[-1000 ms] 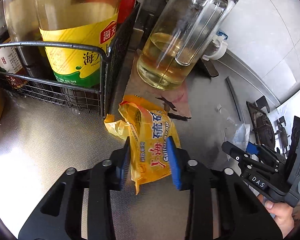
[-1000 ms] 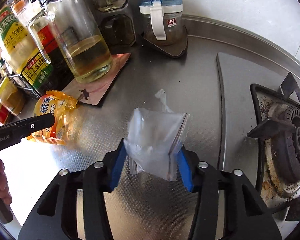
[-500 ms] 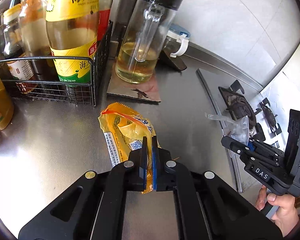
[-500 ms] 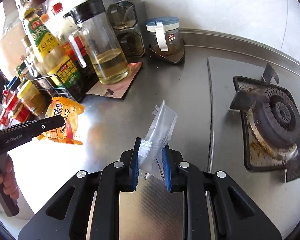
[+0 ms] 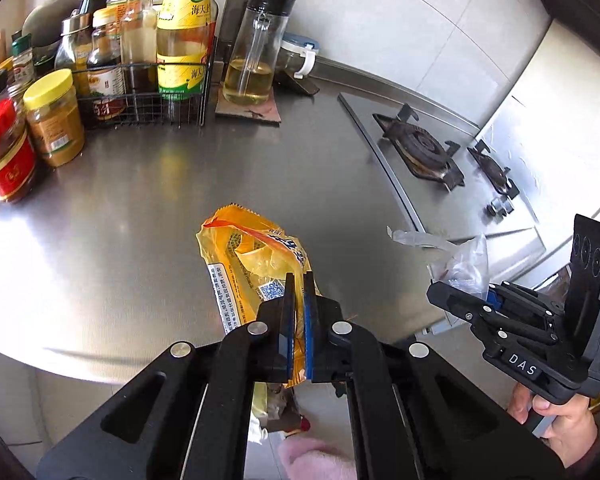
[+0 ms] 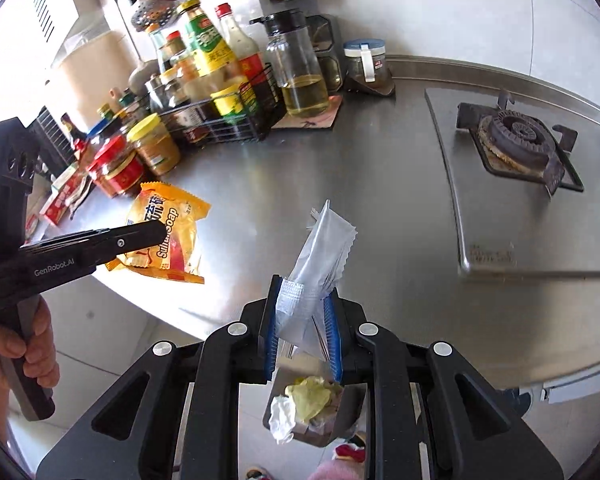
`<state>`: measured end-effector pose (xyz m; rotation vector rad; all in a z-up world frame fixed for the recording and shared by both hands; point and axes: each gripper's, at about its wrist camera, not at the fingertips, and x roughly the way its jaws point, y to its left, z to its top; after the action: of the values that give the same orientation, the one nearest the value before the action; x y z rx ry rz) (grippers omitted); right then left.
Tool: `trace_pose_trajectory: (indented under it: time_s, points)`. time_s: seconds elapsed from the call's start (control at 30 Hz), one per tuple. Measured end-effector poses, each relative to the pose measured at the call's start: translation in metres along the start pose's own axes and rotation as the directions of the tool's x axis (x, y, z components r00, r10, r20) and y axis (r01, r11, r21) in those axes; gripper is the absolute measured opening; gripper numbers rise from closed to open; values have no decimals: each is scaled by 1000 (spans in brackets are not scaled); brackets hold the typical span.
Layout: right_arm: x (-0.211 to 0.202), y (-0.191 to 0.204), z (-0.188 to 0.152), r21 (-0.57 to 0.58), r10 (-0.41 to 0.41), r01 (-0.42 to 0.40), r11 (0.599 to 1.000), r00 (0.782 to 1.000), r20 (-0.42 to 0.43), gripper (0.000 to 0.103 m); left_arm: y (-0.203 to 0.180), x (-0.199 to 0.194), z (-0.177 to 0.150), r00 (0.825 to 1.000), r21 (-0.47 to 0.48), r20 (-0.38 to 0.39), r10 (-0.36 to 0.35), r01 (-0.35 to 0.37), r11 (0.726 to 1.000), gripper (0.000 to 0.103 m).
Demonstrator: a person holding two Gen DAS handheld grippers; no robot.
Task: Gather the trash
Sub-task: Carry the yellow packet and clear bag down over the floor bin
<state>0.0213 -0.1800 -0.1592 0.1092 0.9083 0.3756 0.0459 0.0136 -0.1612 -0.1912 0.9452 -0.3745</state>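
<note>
Peeking under right gripper [image 6: 300, 312]: half-hidden trash bin [image 6: 300, 432]

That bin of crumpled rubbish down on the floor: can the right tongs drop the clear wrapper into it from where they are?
Probably yes. The right tongs, shut on the clear wrapper, sit past the counter edge, with the bin showing directly below between their arms. Nothing visible lies between wrapper and bin.

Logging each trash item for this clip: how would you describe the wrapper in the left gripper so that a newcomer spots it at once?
Start at the steel countertop, near its front edge. There the left gripper pinches a crumpled yellow-orange plastic soap wrapper with red and blue print. The other wrapper, a clear plastic one in the right gripper, has no colour.
</note>
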Motion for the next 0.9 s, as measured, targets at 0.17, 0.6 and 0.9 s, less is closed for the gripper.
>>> trace_pose_trajectory:
  time_s: [0.17,0.6,0.9]
  points:
    - [-12,21,-60,10,13,-13,1000,999,-51,22,-1,-21,-65,999,9,-40,-14,15,1000,2]
    - [69,17,-180,72,34,-15,997,962,-271,22,28,39,-173,975,-59,-215,-53,41,997,2]
    - [179,-6,-233,151,72,-17,988,926,-370,24,80,165,-212,943,-214,-324,-80,9,977,2]
